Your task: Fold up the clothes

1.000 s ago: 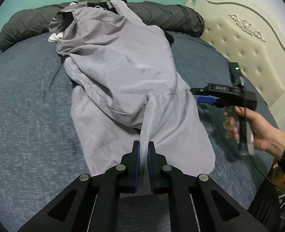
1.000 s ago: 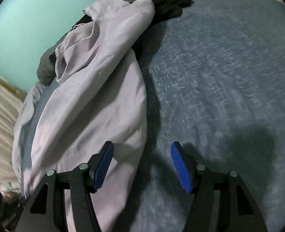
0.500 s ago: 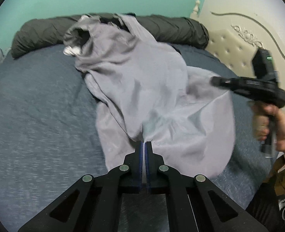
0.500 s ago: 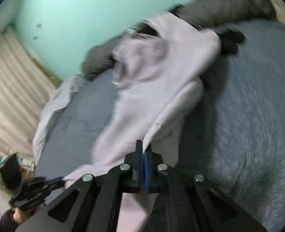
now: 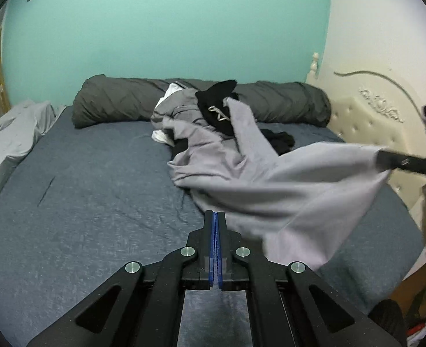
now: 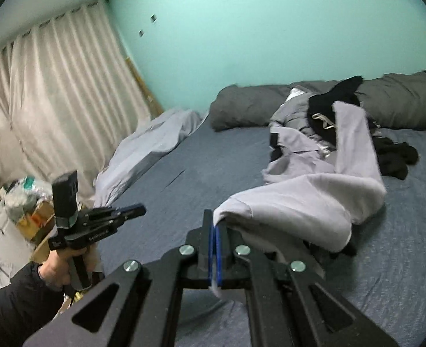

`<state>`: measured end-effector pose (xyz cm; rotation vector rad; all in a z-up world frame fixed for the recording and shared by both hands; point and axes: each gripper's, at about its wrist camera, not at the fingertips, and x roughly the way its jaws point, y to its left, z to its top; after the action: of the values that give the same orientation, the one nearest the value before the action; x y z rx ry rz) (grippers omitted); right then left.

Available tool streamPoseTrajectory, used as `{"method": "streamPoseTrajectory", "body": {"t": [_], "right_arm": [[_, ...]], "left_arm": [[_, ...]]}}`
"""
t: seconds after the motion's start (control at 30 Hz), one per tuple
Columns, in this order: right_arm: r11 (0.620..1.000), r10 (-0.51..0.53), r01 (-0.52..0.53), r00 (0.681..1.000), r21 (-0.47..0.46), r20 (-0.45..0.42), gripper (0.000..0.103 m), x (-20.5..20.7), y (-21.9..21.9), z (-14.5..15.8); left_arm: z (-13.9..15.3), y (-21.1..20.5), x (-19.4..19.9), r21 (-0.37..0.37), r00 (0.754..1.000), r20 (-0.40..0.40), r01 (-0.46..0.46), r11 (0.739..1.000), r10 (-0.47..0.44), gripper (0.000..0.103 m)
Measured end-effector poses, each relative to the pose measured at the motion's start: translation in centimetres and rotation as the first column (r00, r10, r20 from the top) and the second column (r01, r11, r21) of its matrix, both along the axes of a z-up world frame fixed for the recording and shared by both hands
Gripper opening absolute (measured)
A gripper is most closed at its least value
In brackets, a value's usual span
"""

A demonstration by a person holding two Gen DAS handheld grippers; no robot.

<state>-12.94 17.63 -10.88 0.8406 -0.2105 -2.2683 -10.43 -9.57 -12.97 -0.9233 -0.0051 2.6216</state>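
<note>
A light grey garment [image 5: 285,190] trails from a heap of clothes at the back of the bed and is lifted on one side. My right gripper [image 6: 215,222] is shut on its hem, and a scrap of cloth pokes out below the pads. In the left wrist view that gripper [image 5: 386,159] holds the stretched corner up at the far right. My left gripper [image 5: 215,217] is shut, pads together, and I see no cloth between them. In the right wrist view the left gripper [image 6: 137,211] hangs free over the bed's left side, apart from the garment [image 6: 314,199].
Black clothes [image 5: 216,107] and a white piece lie in the heap against a rolled dark grey duvet [image 5: 120,101]. The blue-grey bed sheet [image 5: 82,202] shows bare on the left. A cream headboard [image 5: 372,121] stands right, with curtains [image 6: 53,101] and floor clutter [image 6: 25,202] left.
Both grippers rose. The right one shut on the garment's edge and lifted it off the bed. The cloth that the left gripper pinched is no longer between its pads.
</note>
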Motion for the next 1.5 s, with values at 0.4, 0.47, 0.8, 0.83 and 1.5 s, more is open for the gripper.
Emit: {"method": "streamPoseTrajectory", "body": {"t": [0.4, 0.47, 0.8, 0.83, 1.5], "right_arm": [[0.970, -0.097, 0.061, 0.985, 0.235, 0.146, 0.023, -4.1, -2.1, -8.8], [0.969, -0.124, 0.083, 0.978, 0.233, 0.166, 0.024, -4.7, -0.6, -10.1], [0.960, -0.216, 0.176, 0.961, 0.219, 0.174, 0.052, -4.4, 7.3, -12.3], [0.959, -0.223, 0.184, 0.959, 0.216, 0.173, 0.052, -4.4, 7.7, -12.4], [0.914, -0.367, 0.317, 0.912, 0.255, 0.183, 0.052, -2.4, 16.0, -17.0]], "left_arm": [[-8.2, 3.3, 0.2, 0.110, 0.988, 0.146, 0.039, 0.993, -0.055, 0.000], [-9.7, 4.5, -0.1, 0.107, 0.984, 0.167, 0.051, 0.993, -0.068, 0.000], [-13.7, 11.9, 0.8, 0.076, 0.968, 0.201, 0.140, 0.987, -0.153, 0.000], [-13.8, 12.7, 1.1, 0.077, 0.965, 0.204, 0.154, 0.985, -0.167, 0.001], [-15.5, 23.3, 3.8, 0.081, 0.948, 0.227, 0.209, 0.975, -0.222, 0.052]]}}
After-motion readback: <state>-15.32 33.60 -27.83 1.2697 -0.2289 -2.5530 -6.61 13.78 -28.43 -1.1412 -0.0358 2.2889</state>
